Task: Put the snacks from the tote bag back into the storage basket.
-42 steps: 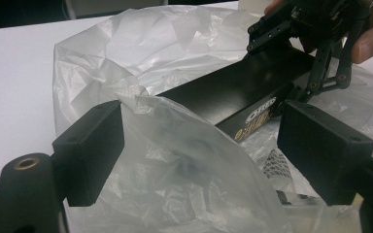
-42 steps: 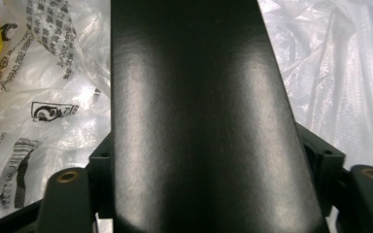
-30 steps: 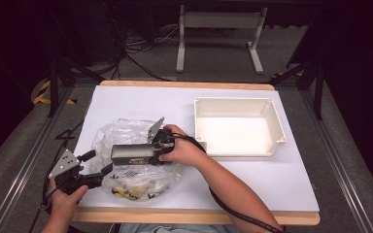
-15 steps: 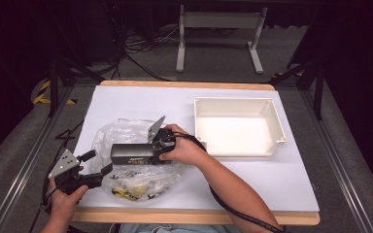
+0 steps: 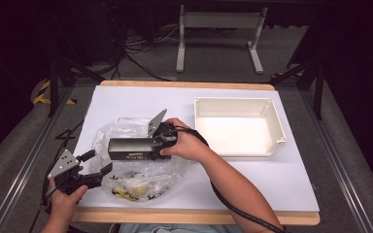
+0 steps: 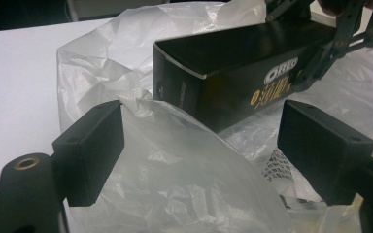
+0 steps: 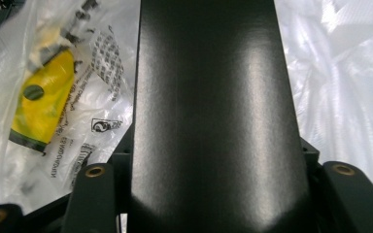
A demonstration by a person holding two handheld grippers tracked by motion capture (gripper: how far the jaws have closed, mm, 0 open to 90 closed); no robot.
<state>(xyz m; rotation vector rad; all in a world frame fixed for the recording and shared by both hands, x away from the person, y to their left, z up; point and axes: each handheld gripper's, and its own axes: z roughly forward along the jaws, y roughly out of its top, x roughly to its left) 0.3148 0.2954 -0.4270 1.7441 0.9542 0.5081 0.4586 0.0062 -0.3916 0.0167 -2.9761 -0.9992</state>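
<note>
Mostly legible: black box [image 5: 131,148] lies level above clear plastic bag [image 5: 136,160], near end swallowed between my right gripper [image 5: 161,141] jaws, clamped tight on it. Print on box half readable, bag contents blurred, yellow packet [image 7: 41,99] inside. My left gripper [image 5: 94,167] spread wide, bag film bulging between pads, nothing pinched. White tray [image 5: 238,126] well apart on table [image 5: 291,179].

One long black box [image 5: 132,148] sits at the table's eight o'clock. One clear plastic bag [image 5: 126,130] lies beneath it. One yellow packet [image 7: 41,99] shows inside the bag. One white tray [image 5: 236,127] sits at two o'clock. Two grippers: left [image 5: 96,162], right [image 5: 161,141].
</note>
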